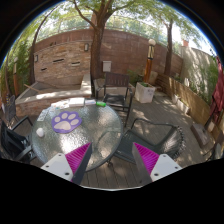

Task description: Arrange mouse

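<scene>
A round glass table (95,130) stands on a wooden deck, ahead and left of my fingers. On it lies a purple paw-shaped mouse mat (67,121). A small white object, likely the mouse (40,131), sits on the glass to the left of the mat. My gripper (112,165) is open and empty, held well above and short of the table. Its magenta pads (77,158) show wide apart, with nothing between them.
A white flat item (78,102) and a green object (100,103) lie at the table's far edge. Black metal chairs (120,97) stand around the table. A tree (98,40), a brick wall (65,55) and a white planter (146,92) lie beyond.
</scene>
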A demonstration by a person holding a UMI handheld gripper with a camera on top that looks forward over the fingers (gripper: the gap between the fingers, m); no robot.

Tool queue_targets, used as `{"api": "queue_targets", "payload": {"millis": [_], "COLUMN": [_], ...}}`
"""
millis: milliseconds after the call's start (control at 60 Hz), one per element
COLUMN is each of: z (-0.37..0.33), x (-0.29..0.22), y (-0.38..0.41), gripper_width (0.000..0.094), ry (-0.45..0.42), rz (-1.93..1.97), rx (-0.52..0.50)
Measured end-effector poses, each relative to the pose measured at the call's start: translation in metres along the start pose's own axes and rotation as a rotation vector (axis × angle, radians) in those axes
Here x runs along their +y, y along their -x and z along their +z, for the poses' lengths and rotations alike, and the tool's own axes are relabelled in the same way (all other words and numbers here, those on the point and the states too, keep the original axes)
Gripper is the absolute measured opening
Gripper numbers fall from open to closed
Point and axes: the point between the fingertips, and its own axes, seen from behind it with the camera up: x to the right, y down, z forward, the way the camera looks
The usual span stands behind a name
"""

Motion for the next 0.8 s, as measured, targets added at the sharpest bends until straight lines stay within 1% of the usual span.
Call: {"api": "queue_targets", "payload": {"millis": [200,283,400,433,533,667,733,800], "z": [0.002,0.007,0.019,0.022,0.036,0.066,0.089,0.116], "x": [0.012,0.030,0.063,0.072,0.094,0.101,0.096,0.089], "y": [0.000,0.008,0.044,0.061,0.127,0.243,0.302,0.356], "gripper_width": [0.0826,0.0827,0.0838,0.0826,0.0832,0.0828,0.0825,0.0824], "ry": [0.037,0.065,0.108,0.118,0.148,0.123,0.101,0.077], "rz": [-0.008,-0.029,-0.076,-0.092,-0.143,-0.190,-0.201,-0.218], "rx": [0.010,0.002,-0.042,-0.067,-0.157,-0.322,-0.381,-0.418]}}
